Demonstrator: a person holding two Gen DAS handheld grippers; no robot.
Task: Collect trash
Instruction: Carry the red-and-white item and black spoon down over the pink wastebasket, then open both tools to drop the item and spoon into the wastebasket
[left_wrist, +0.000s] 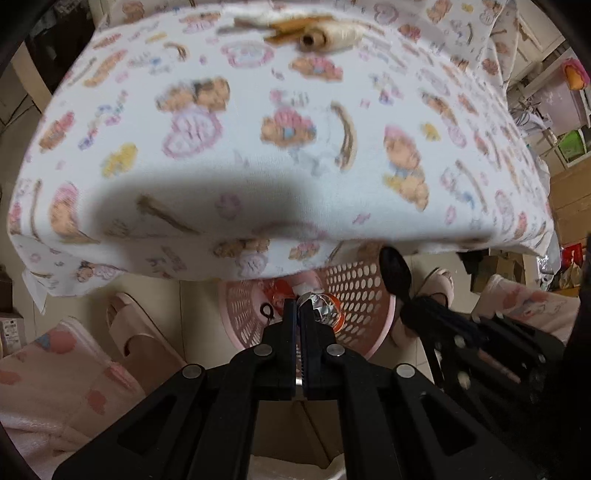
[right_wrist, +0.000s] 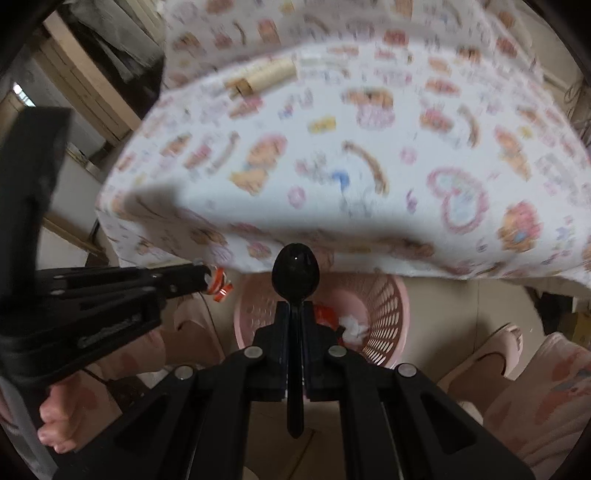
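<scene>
1. Left gripper (left_wrist: 298, 303): jaws clenched on crinkled foil wrapper (left_wrist: 321, 308), mostly hidden behind the tips.
2. Right gripper (right_wrist: 294, 308): jaws grasping black plastic spoon (right_wrist: 294, 267).
3. Pink basket (right_wrist: 388, 306), lower centre, partly under blurred surface (right_wrist: 332, 122); contents unclear.

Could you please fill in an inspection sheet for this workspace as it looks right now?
Surface: table under a cartoon-print cloth.
Job's things: pink perforated basket on the floor below the table edge, already holding scraps; black plastic spoon; foil wrapper.
Clutter: cardboard roll on the cloth.
Grippers: left gripper shut on the foil wrapper; right gripper shut on the spoon.
Cables: nothing seen.
Surroundings: pink slippers, tiled floor, storage boxes.
</scene>
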